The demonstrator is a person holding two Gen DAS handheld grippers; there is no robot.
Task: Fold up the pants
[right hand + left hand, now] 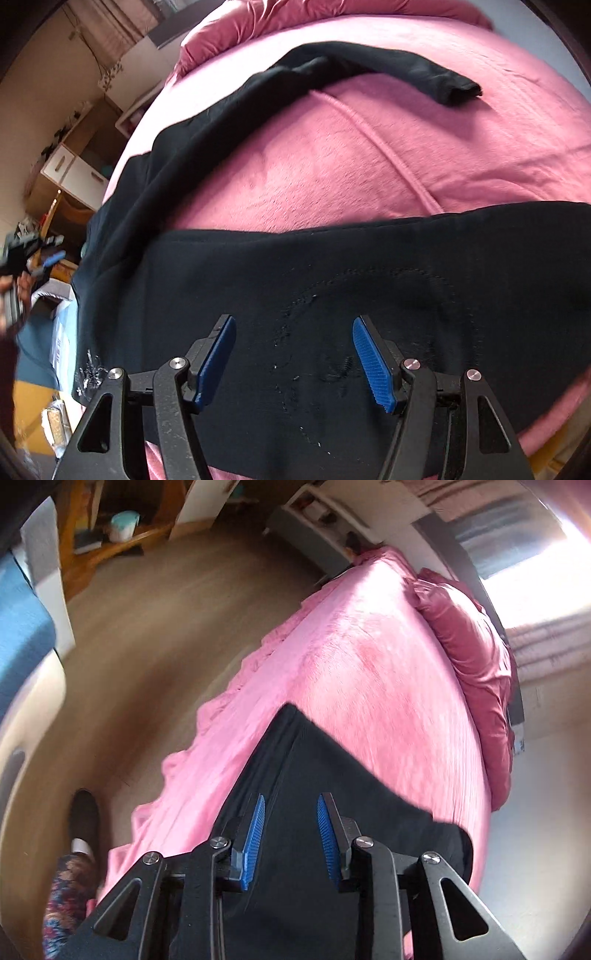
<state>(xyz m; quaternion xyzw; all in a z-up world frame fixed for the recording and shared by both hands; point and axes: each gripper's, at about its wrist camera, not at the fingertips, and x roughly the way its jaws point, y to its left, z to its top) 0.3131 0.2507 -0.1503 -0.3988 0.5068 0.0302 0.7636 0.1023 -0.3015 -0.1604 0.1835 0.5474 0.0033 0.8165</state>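
Observation:
Black pants (332,288) lie spread on a pink blanket (332,158) on a bed. In the right wrist view one leg (388,70) runs to the far side, its cuff at the upper right, and the other leg crosses near the camera. My right gripper (293,325) is open and empty just above the near leg. In the left wrist view my left gripper (291,801) is open and empty above the pants (314,775). The left gripper also shows at the left edge of the right wrist view (40,258).
A dark pink pillow (476,686) lies along the far side of the bed. The floor (147,646) is brown to the left of the bed. A wooden shelf (110,535) and white drawers (70,173) stand by the walls. A person's foot (85,823) is beside the bed.

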